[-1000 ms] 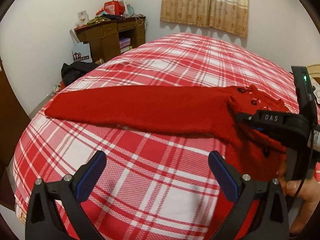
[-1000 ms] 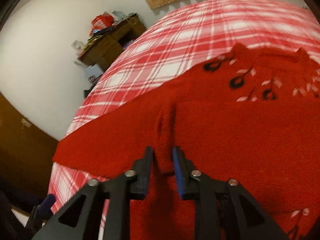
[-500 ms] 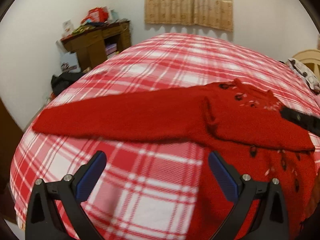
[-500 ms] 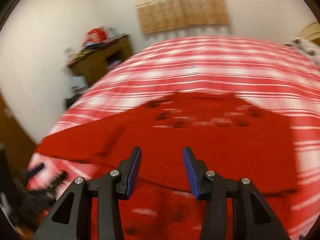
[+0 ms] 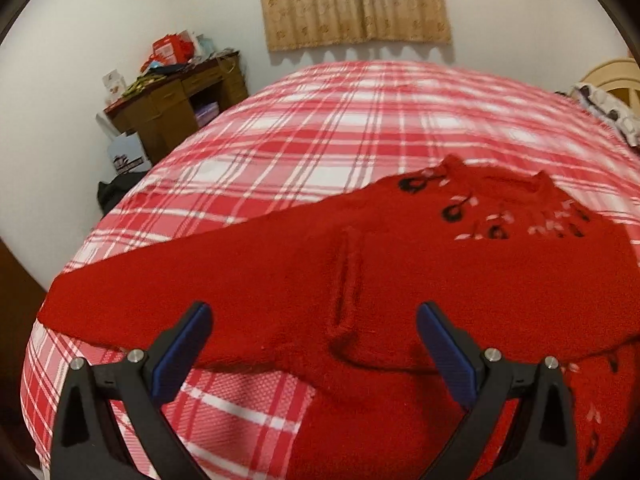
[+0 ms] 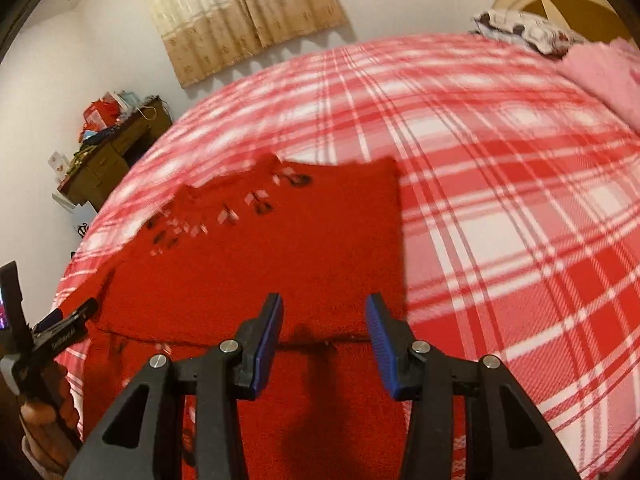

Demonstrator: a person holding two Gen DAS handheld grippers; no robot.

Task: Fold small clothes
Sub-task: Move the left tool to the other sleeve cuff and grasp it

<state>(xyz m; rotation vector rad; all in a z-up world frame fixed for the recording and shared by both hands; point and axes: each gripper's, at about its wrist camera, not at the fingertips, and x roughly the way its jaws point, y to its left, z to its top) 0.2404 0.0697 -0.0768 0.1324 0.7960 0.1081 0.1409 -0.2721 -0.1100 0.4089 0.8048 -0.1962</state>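
Note:
A small red knitted sweater (image 5: 400, 272) with black and white flower marks near the collar lies on the plaid bed. One sleeve (image 5: 160, 288) stretches out to the left; the other side is folded over the body, its straight edge at the right in the right wrist view (image 6: 320, 248). My left gripper (image 5: 312, 344) is open and empty, low over the sweater's near edge. My right gripper (image 6: 324, 332) is open and empty above the folded edge near the hem. The left gripper also shows at the far left of the right wrist view (image 6: 60, 324).
The red and white plaid bed cover (image 5: 360, 120) fills both views. A cluttered brown desk (image 5: 172, 108) stands by the wall at the back left. A pillow (image 6: 520, 28) and a pink cloth (image 6: 600, 72) lie by the headboard. A curtain (image 5: 352, 0) hangs behind.
My right gripper let go of the sweater, opened and drew back toward the right. My left gripper moved forward and right, over the sweater's near edge.

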